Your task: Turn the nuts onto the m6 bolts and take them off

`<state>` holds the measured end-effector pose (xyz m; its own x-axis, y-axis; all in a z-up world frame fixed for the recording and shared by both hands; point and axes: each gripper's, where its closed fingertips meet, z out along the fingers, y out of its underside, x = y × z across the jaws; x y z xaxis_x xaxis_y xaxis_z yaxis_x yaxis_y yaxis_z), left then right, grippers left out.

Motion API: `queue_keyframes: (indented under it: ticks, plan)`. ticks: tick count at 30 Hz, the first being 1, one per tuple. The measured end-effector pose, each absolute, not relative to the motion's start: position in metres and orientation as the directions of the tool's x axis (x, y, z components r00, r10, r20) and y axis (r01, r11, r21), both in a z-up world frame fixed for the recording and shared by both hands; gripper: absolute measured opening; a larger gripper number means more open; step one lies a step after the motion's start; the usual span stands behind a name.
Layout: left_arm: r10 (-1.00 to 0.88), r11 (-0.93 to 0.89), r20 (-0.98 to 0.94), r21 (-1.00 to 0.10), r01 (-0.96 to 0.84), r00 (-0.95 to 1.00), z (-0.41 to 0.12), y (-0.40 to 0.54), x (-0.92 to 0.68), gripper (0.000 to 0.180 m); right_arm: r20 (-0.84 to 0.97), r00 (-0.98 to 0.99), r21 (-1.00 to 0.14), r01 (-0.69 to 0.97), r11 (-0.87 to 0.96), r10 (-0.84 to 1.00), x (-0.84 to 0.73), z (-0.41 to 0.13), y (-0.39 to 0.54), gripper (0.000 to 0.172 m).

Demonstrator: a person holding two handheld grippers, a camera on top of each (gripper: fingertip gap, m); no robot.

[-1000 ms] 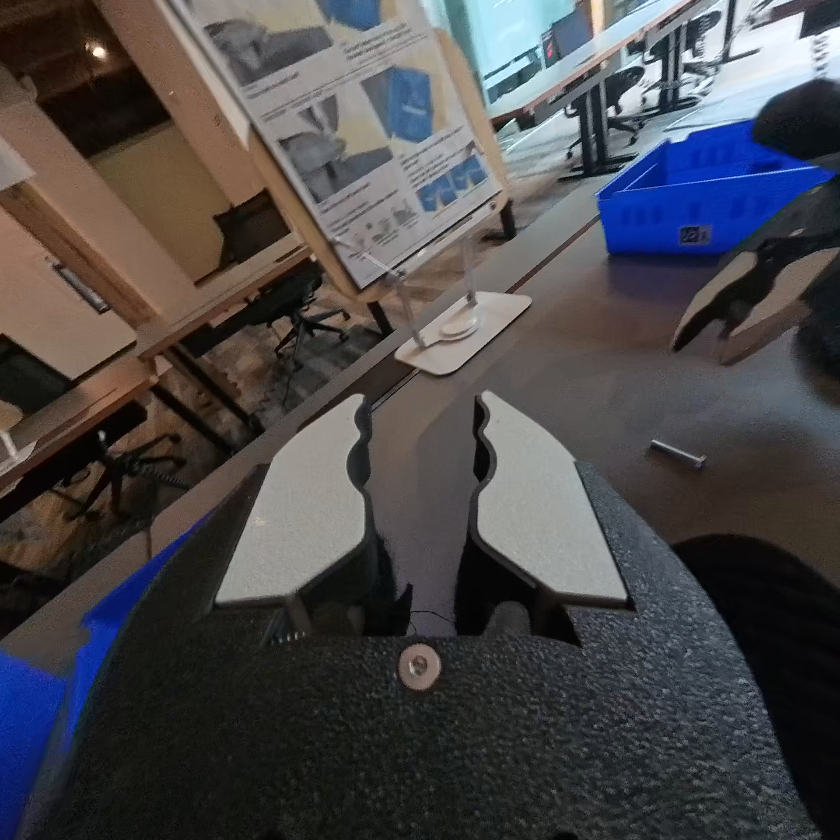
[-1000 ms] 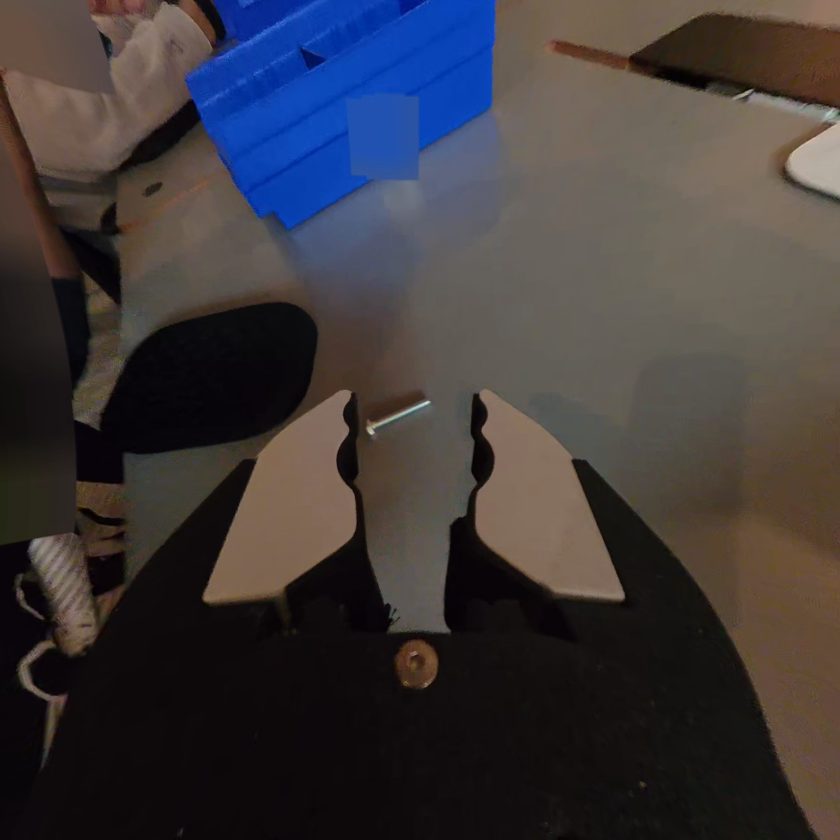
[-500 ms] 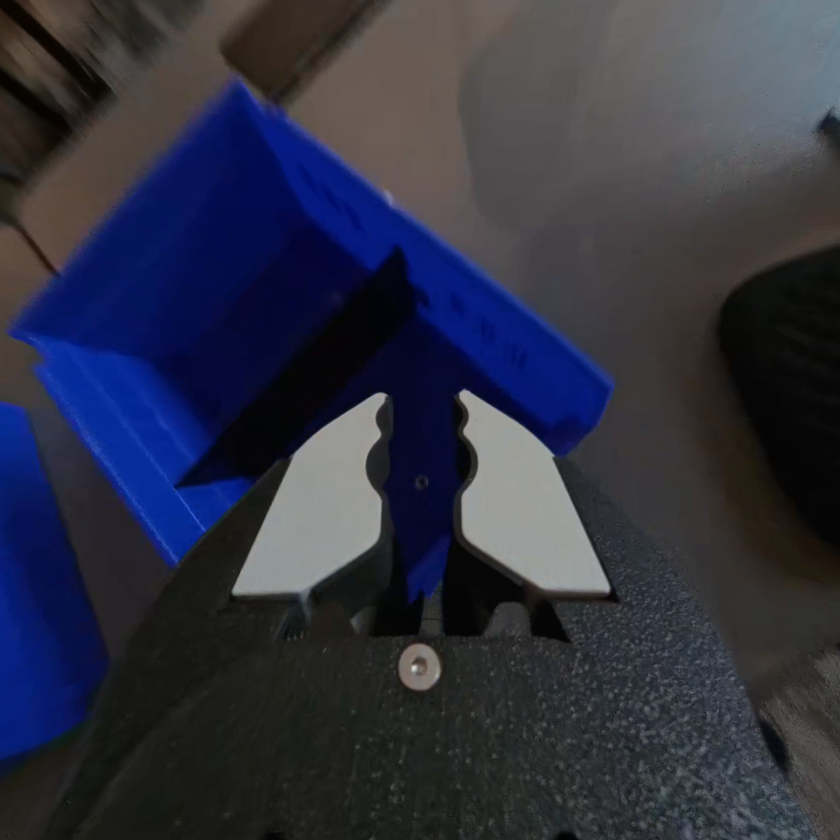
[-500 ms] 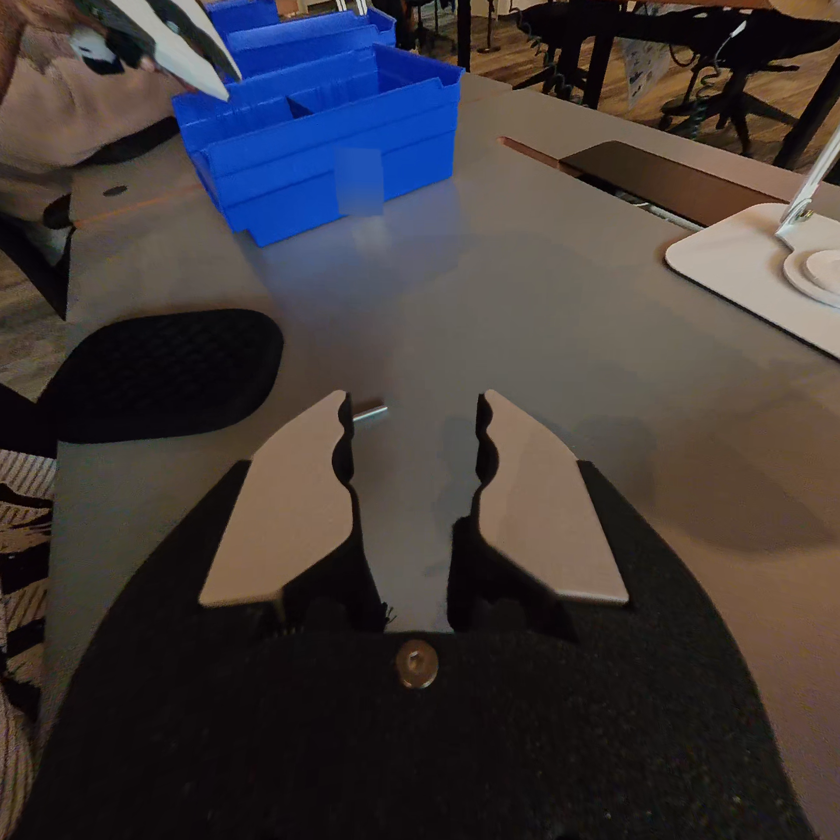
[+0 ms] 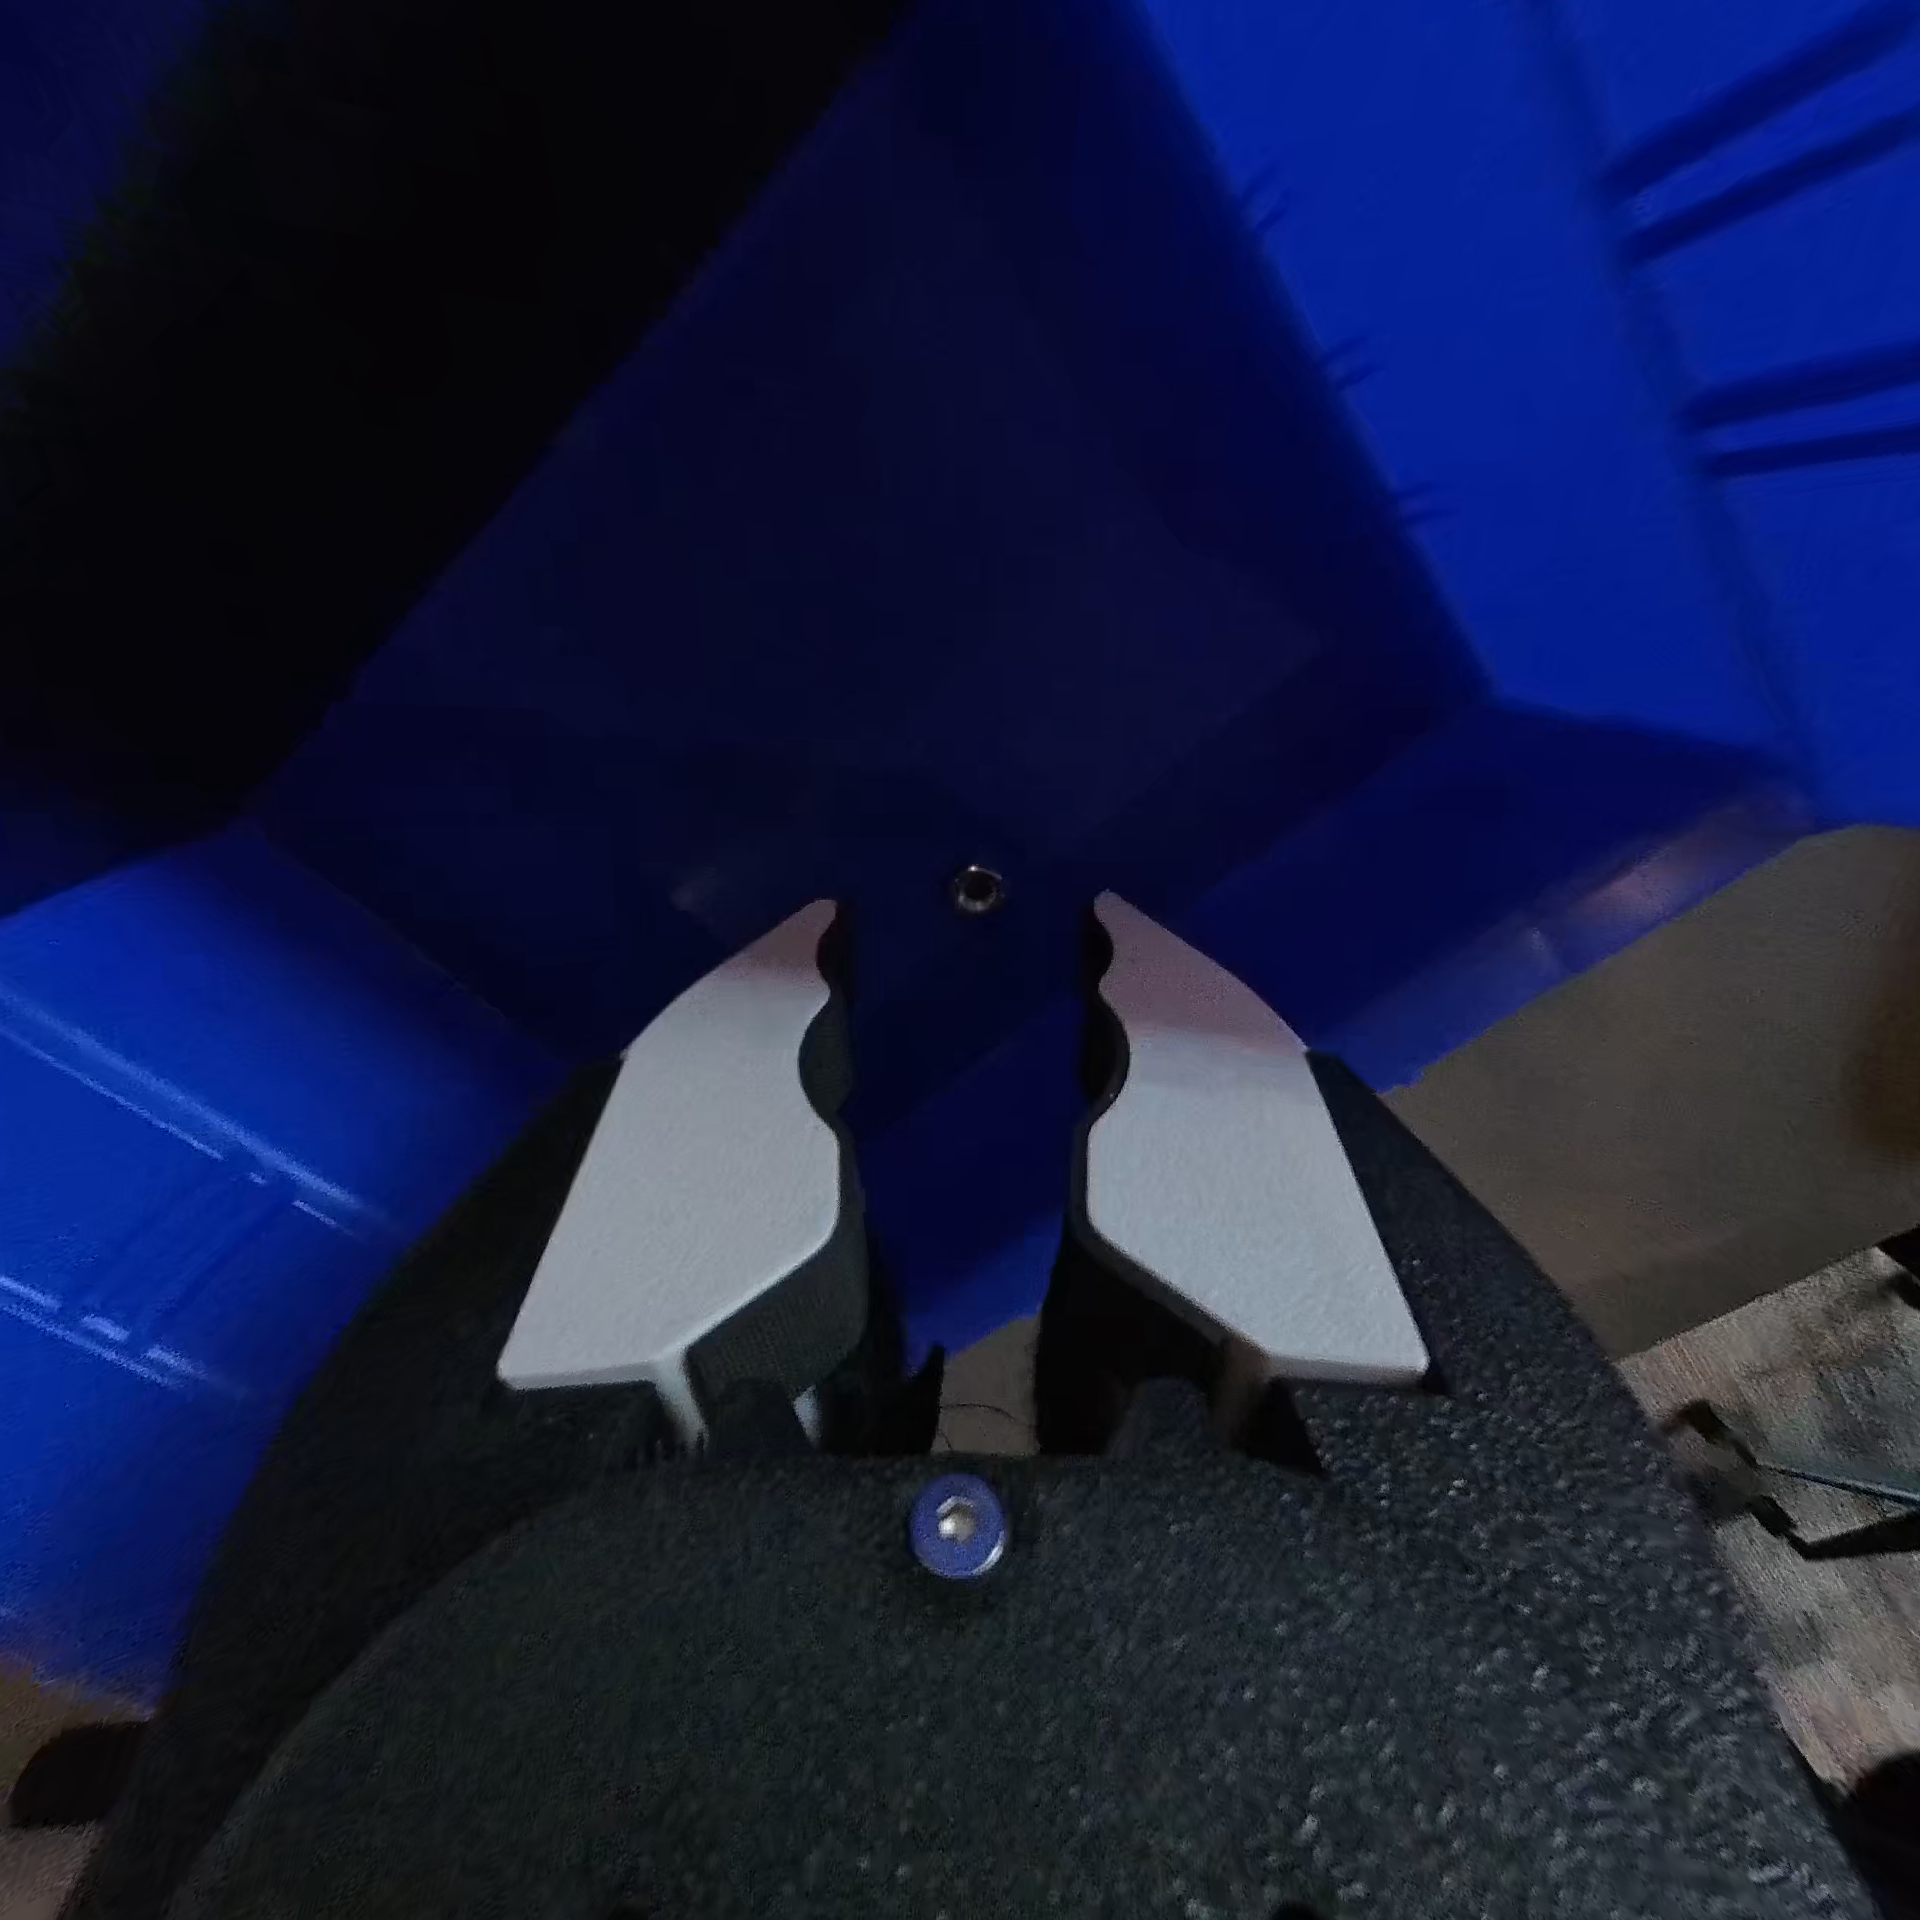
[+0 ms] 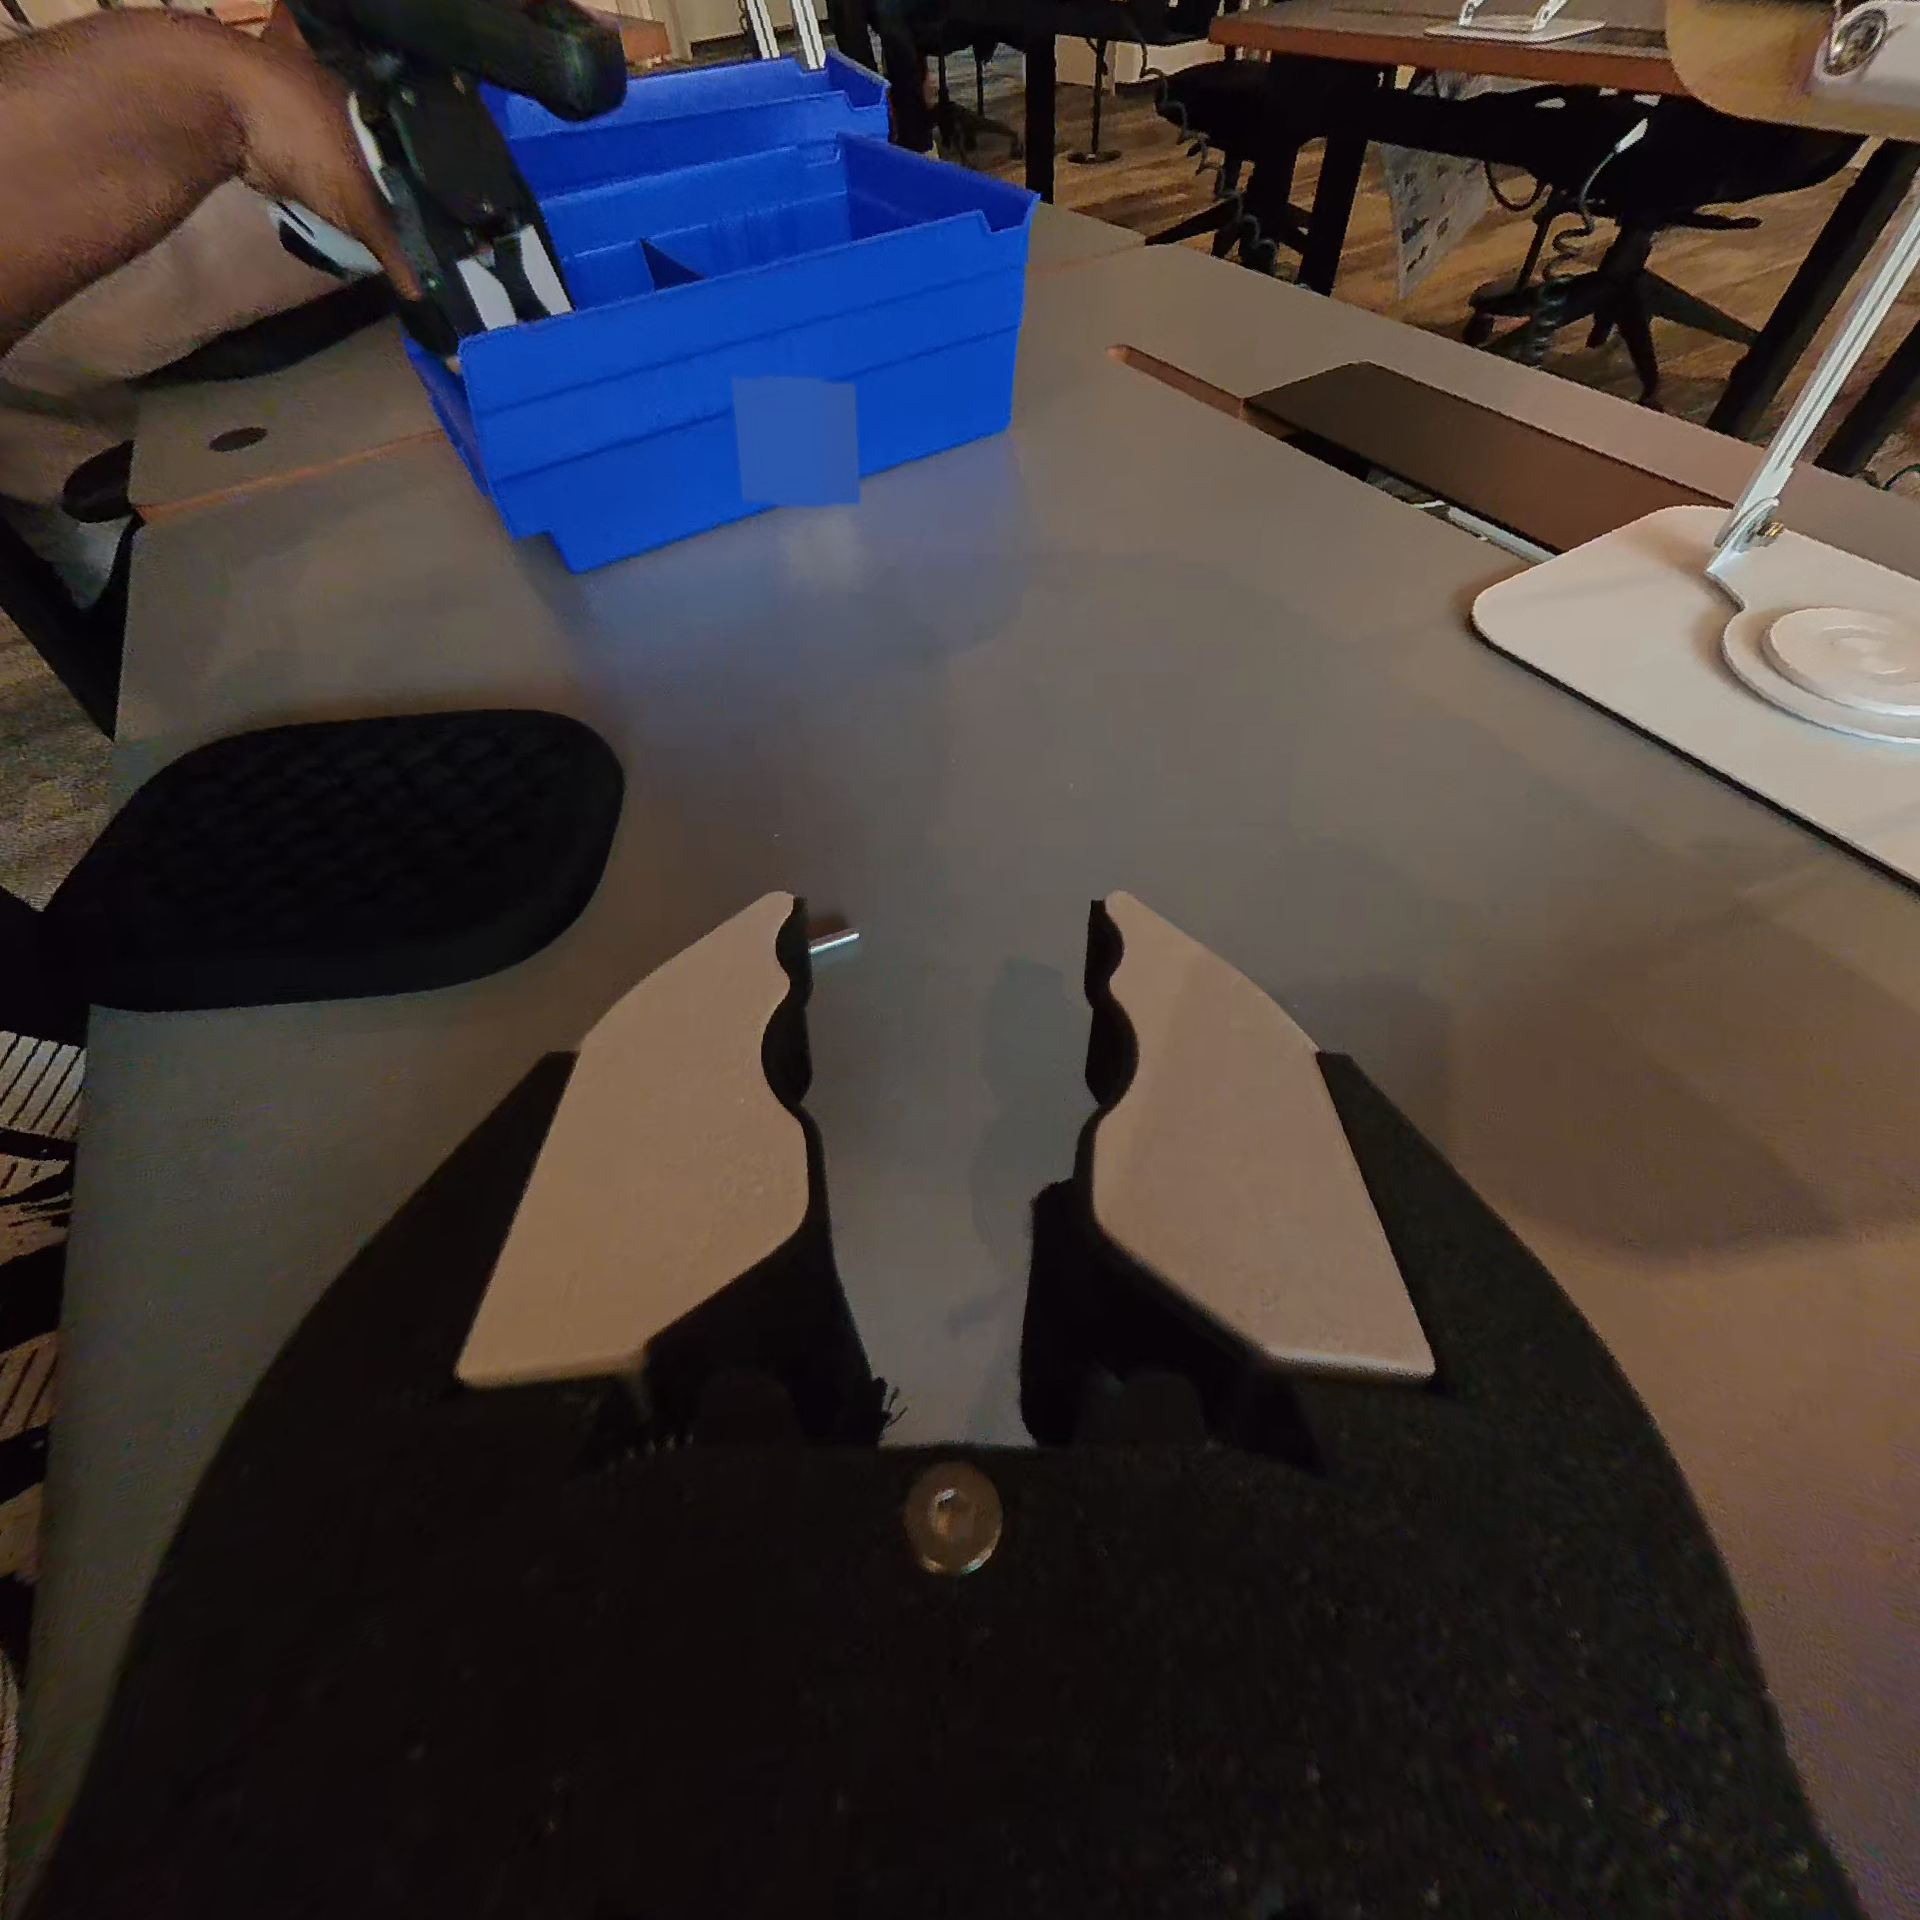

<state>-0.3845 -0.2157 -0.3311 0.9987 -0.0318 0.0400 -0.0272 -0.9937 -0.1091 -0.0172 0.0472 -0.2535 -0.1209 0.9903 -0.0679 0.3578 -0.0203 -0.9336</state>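
We are holding the left gripper (image 5: 961, 914) spread and empty, its pale fingers (image 5: 717, 1132) reaching down into a compartment of the blue bin (image 5: 1558, 436). Just ahead of the fingertips, and between them, a small metal nut (image 5: 979, 891) is lying flat on the dark bin floor with its bore facing up; neither finger is touching it.

We are keeping the right gripper (image 6: 940, 920) spread as well, with nothing in it, hovering low over the grey desk (image 6: 1195, 727). A steel bolt (image 6: 836, 942) is lying on its side on the desk, its visible end poking out just beside the inner edge of the left-hand finger (image 6: 675, 1122); the rest of it is hidden behind that finger.

In our judgement both parts are light, rigid and smooth, so they are likely to skate or roll when nudged. The nut offers little height above the bin floor; we are judging that it should be taken across two opposite flats, with the fingertips brought right down to the floor. The bolt should be pinched across its shank near the head, leaving the threaded end free for the nut. Neither part is fragile, though a weak pinch would probably let either one twist.

Farther out, a black mesh pad (image 6: 332, 852) and a white lamp base (image 6: 1704, 665) are resting on the desk.
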Motion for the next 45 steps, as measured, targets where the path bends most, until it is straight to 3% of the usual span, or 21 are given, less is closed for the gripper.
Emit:
queue_keyframes:
  ticks: [12,14,19,25,30,33,40,45]
  plan:
    - [-0.027,-0.997,0.018,-0.076,-0.025,0.999,-0.343,-0.215,-0.389,0.026,-0.047,-0.112,-0.939,0.344,-0.006,0.993,-0.016,-0.25,0.048,0.051]
    - [-0.034,-0.997,0.039,-0.067,-0.031,0.999,-0.343,-0.216,-0.386,0.01,-0.042,-0.111,-0.939,0.345,-0.001,0.993,-0.016,-0.25,0.048,0.051]
    - [-0.049,-0.998,0.019,-0.044,-0.048,0.999,-0.341,-0.22,-0.388,0.01,-0.041,-0.107,-0.942,0.335,-0.003,0.993,-0.016,-0.248,0.049,0.051]
    - [-0.081,-0.969,-0.072,-0.228,-0.095,0.994,-0.285,-0.191,-0.383,0.009,-0.046,-0.096,-0.947,0.322,-0.012,0.994,-0.014,-0.247,0.053,0.049]
    - [-0.276,-0.838,-0.172,-0.439,-0.324,0.946,-0.214,-0.133,-0.315,0.009,-0.054,-0.047,-0.952,0.304,-0.038,0.997,-0.011,-0.245,0.065,0.046]
    - [-0.438,-0.745,-0.211,-0.46,-0.484,0.874,-0.205,-0.096,-0.254,0.01,-0.047,-0.009,-0.952,0.303,-0.042,0.999,-0.009,-0.245,0.073,0.046]
    - [-0.735,-0.508,-0.17,-0.503,-0.699,0.656,-0.255,-0.017,-0.108,0.009,0.009,0.117,-0.939,0.343,-0.032,0.993,0.002,-0.256,0.101,0.046]
    - [-0.829,-0.451,-0.114,-0.442,-0.775,0.548,-0.302,0.007,-0.049,0.01,-0.05,0.136,-0.93,0.354,-0.096,0.989,0.003,-0.263,0.108,0.046]
